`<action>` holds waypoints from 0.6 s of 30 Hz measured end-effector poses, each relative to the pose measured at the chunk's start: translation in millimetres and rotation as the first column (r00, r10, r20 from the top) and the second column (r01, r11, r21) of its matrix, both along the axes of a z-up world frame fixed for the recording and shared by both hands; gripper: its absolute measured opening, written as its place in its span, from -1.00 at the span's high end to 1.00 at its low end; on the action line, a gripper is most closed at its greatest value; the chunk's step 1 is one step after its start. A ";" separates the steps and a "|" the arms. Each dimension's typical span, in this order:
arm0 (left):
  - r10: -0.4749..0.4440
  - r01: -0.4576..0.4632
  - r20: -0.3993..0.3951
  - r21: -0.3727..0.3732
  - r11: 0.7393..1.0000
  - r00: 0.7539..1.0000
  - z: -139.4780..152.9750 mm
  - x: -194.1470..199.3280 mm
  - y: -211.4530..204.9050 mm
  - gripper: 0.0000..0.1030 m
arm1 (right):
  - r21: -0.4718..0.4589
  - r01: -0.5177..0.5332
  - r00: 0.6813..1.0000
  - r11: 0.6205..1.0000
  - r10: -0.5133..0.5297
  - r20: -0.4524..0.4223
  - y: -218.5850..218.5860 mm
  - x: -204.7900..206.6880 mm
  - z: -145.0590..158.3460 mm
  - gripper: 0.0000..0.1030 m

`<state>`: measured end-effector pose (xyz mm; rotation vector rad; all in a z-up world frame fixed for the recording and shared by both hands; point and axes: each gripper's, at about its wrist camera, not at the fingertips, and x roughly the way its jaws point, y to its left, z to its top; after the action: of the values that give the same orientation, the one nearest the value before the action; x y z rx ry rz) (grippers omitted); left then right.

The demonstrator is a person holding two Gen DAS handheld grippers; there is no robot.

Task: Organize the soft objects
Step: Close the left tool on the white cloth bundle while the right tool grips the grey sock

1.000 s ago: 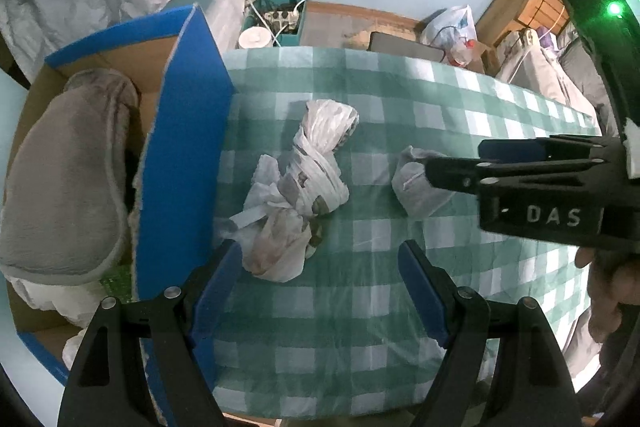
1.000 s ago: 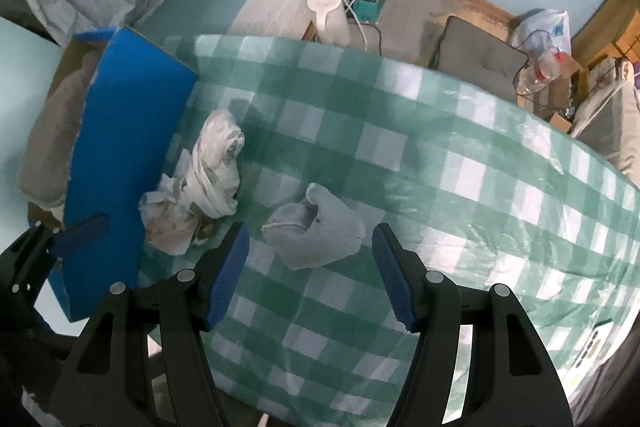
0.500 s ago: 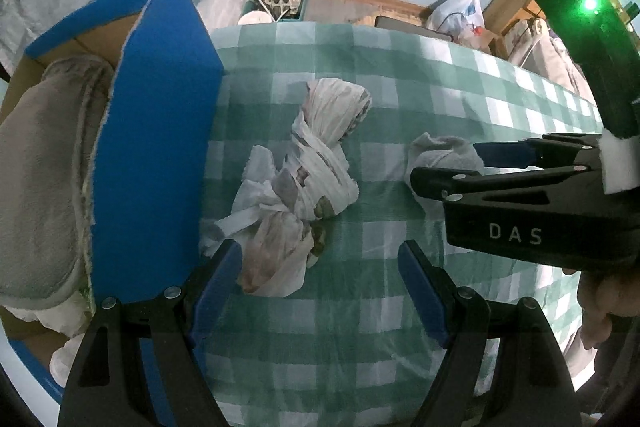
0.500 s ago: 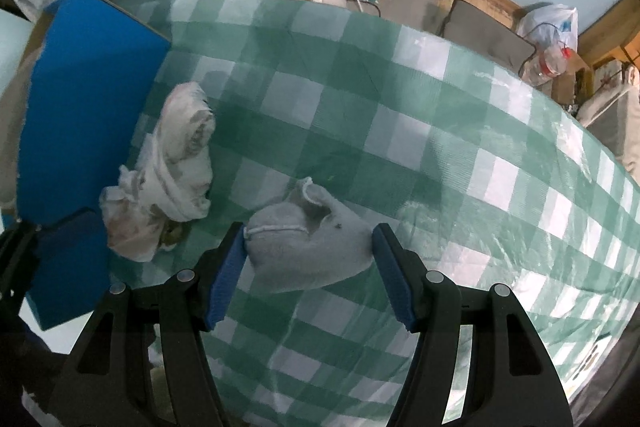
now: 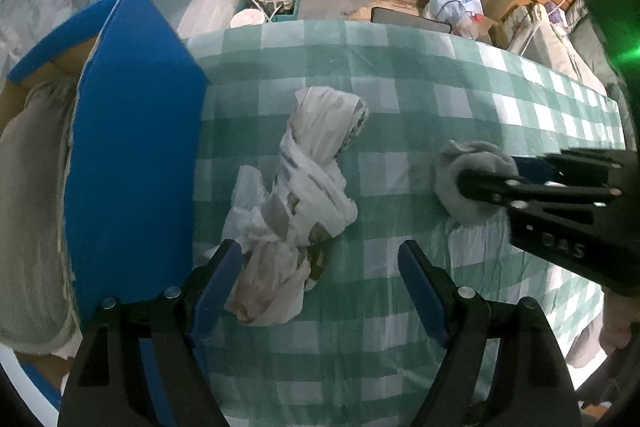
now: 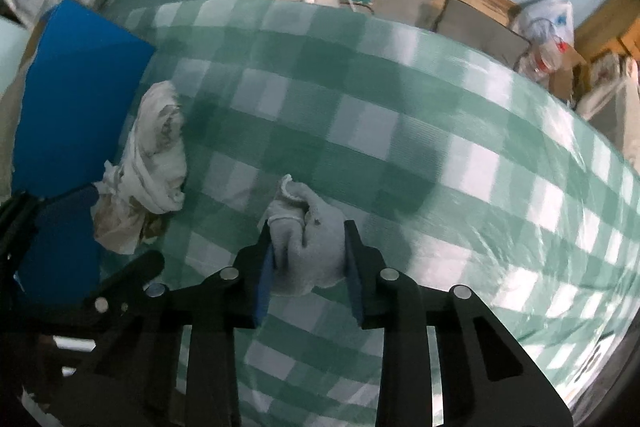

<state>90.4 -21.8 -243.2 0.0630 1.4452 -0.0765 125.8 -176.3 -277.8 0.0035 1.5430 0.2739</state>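
**Right gripper closing on the grey sock; left gripper lowered over the knotted bundle**

The work surface is a table covered by a green-and-white checked cloth (image 5: 400, 99); beyond its far edge lie a pale blue floor, a teal tray of cables and a wooden board. At the left edge of the table stands a blue-sided cardboard box (image 5: 132, 155), already holding a large grey cushion (image 5: 32, 211).

Two soft items remain on the cloth. The larger is a knotted white bundle (image 5: 308, 187) of thin patterned fabric or plastic, lying just right of the box wall. The smaller is a crumpled grey sock (image 6: 308, 239), well right of the bundle, near the middle of the table.

The right gripper (image 6: 308, 267) points down at the sock. A second ago its jaws stood wide on either side of the sock; now they are closing, with the sock between them and the blue pads pressing into its sides.

The left gripper (image 5: 320, 279) is spread wide, nothing held. It has come lower than before, and the near end of the bundle now lies between its jaws, against the left one.

Judgement: the sock pick-up is nearly secured; transfer to the box is the likely next stage, with the bundle to follow.
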 end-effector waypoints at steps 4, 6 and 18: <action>-0.010 0.010 0.012 0.020 1.000 1.000 -5.1 10.3 -2.3 -0.69 | 0.018 0.042 0.999 0.999 -0.042 0.010 -16.6 -6.1 5.2 0.44; -0.014 0.013 0.017 0.037 0.999 1.000 -8.5 14.4 -2.9 -0.69 | 0.024 0.066 0.998 0.998 -0.066 0.010 -23.0 -10.3 6.7 0.44; -0.030 0.034 -0.044 0.096 0.995 0.999 -41.9 22.7 -6.8 -0.71 | 0.030 0.135 0.991 0.990 -0.136 0.020 -45.1 -26.6 17.1 0.44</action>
<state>113.1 -28.6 -285.1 0.1643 1.4899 -0.0343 99.1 -221.4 -260.6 0.1270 1.5096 0.1871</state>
